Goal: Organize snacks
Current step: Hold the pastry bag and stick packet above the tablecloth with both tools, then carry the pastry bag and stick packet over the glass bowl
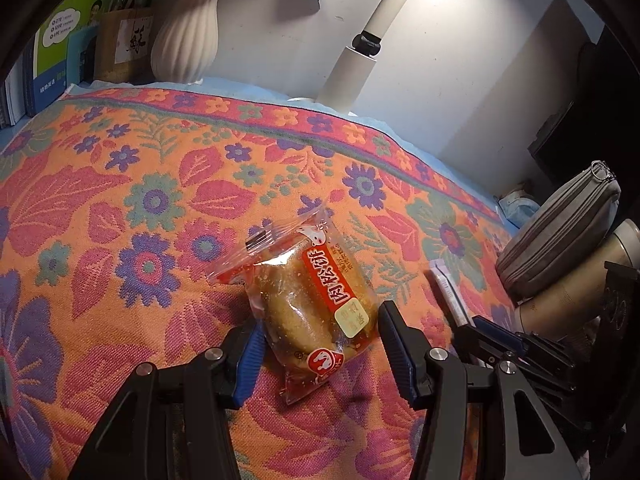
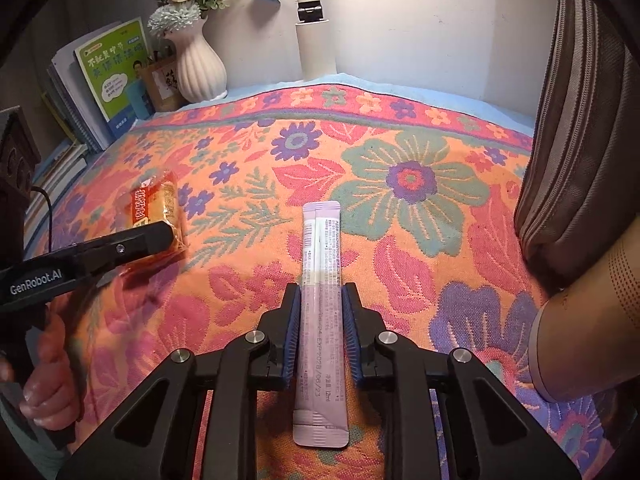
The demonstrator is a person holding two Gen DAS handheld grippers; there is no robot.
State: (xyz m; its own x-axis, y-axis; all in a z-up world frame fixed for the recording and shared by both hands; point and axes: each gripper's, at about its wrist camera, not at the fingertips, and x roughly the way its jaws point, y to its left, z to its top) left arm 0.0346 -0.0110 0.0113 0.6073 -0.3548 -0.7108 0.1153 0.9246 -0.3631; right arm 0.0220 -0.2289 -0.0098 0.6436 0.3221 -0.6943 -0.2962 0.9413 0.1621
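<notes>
A clear packet with two golden pastries and a red label [image 1: 316, 304] lies on the floral cloth [image 1: 120, 200]. My left gripper [image 1: 320, 332] straddles it, with both blue pads against its sides. From the right wrist view, one left finger [image 2: 152, 236] covers that packet [image 2: 158, 204]. A long pale purple stick sachet [image 2: 322, 280] lies lengthwise on the cloth, and my right gripper [image 2: 320, 308] is shut on its middle. The sachet's far end [image 1: 448, 292] shows in the left wrist view, just ahead of the right gripper [image 1: 476, 326].
A white ribbed vase [image 2: 200, 68] with flowers, leaning books [image 2: 112, 76] and a white lamp post [image 2: 316, 48] line the back wall. A grey zip pouch [image 1: 560, 232] and a tan cylinder [image 1: 580, 292] stand at the right edge. A hand [image 2: 48, 380] holds the left gripper's handle.
</notes>
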